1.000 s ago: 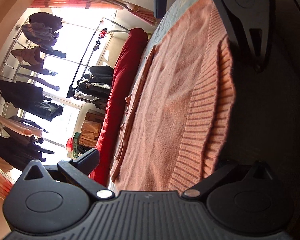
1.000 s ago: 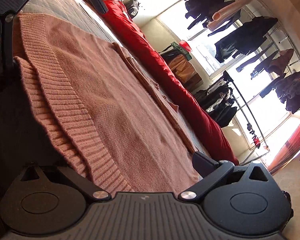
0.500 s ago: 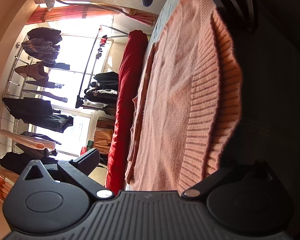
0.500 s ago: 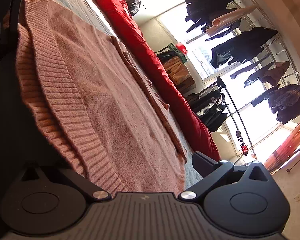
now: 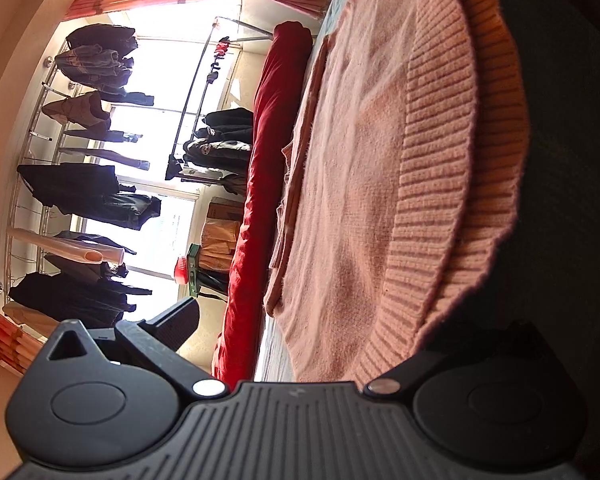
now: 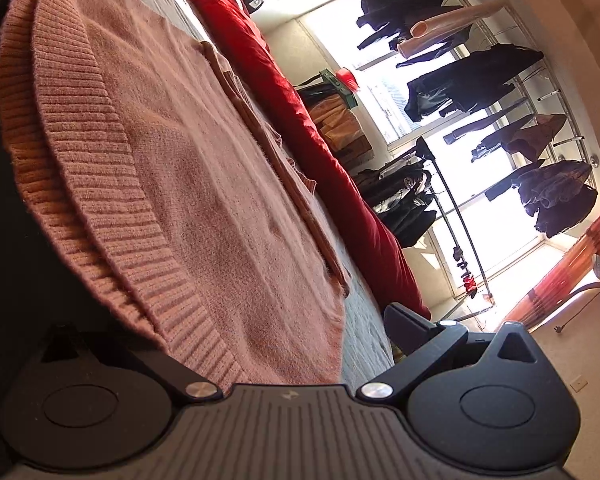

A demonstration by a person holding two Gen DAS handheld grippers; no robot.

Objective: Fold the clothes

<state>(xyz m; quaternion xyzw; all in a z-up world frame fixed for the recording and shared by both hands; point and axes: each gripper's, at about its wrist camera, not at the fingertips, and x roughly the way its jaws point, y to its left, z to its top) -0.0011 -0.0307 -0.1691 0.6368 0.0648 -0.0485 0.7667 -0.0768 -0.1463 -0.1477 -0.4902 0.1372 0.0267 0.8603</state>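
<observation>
- The pink sweater [image 5: 364, 208] lies spread on the bed [image 6: 366, 320], its ribbed hem [image 5: 452, 184] nearest both cameras and bowed up off the cover.
- A narrower strip of the same knit, probably a sleeve [image 6: 268, 128], lies along the sweater's far edge, so one tuck may already be made; I cannot be sure.
- The left gripper [image 5: 300, 344] sits at one hem corner with its fingers spread to either side of the cloth. Whether it pinches the hem is hidden under the knit, so I cannot tell.
- The right gripper [image 6: 296, 344] is placed the same way at the other corner, grip likewise hidden.
- In my judgement the main fold of hem toward collar is not yet laid down, so most of the folding remains.
- Beyond the sweater lies a red rolled blanket [image 5: 268, 168], then racks of hanging clothes [image 6: 472, 84] by the window.
</observation>
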